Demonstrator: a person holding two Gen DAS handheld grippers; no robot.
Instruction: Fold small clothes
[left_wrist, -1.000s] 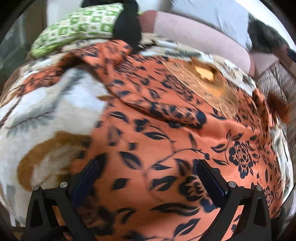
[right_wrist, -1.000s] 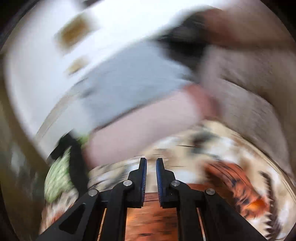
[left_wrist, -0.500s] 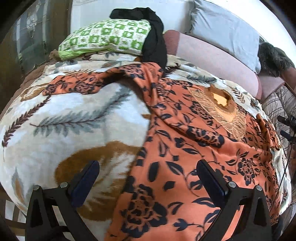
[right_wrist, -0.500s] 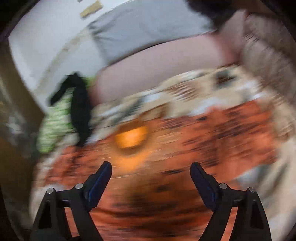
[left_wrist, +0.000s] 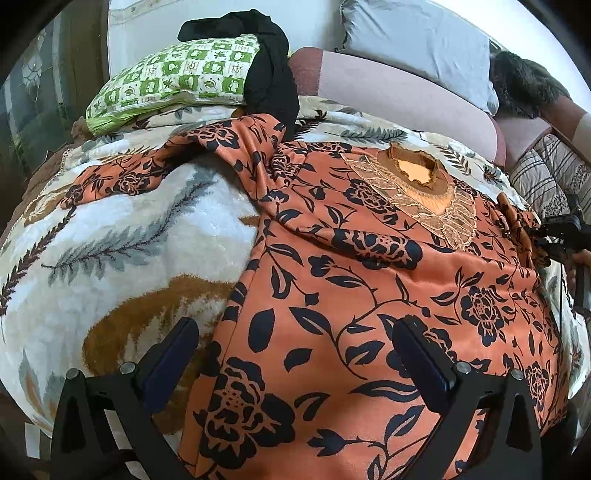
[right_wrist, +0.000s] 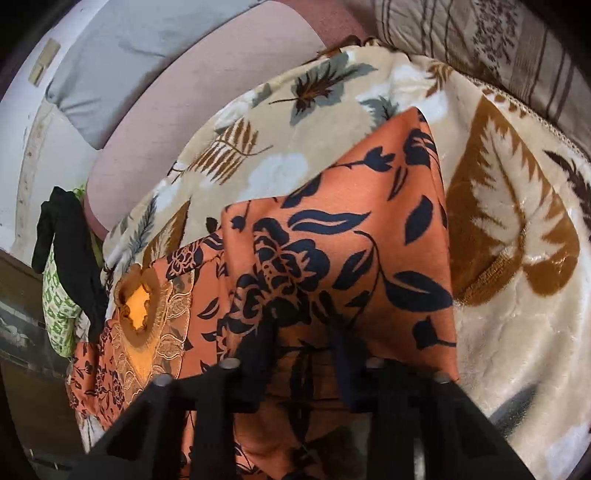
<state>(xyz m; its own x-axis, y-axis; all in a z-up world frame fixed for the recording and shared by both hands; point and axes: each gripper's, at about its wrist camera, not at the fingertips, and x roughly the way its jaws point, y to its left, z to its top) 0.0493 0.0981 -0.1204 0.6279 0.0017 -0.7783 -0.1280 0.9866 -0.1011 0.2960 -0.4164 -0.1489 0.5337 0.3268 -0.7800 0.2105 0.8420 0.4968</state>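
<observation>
Since the earlier frame, my right gripper (right_wrist: 306, 332) is no longer pointing at the blurred wall and pillows; it is sitting low over the orange floral garment (left_wrist: 369, 295), and its jaws have just been closing, from wide spread to nearly together. In the right wrist view, the 2 fingers (right_wrist: 258, 354) are pinching a raised fold of the garment's sleeve, with cloth bunching between the pads. My left gripper (left_wrist: 295, 354) is showing more of the bed than 1 second ago, when orange cloth was filling almost its whole view. Its 2 fingers (left_wrist: 170, 354) are standing wide apart, gripping nothing, with the garment's lower edge lying between and beyond them.

The garment is lying spread, front up, on the leaf-patterned blanket (left_wrist: 129, 240), its embroidered neckline (left_wrist: 417, 177) pointing toward the pillows. 1 sleeve is trailing away across the blanket toward the green checked pillow (left_wrist: 177, 77). A black cloth (left_wrist: 269, 77) is draping over that pillow's end. A pink bolster (left_wrist: 399, 92) and a grey pillow (left_wrist: 417, 40) are lying behind.
</observation>
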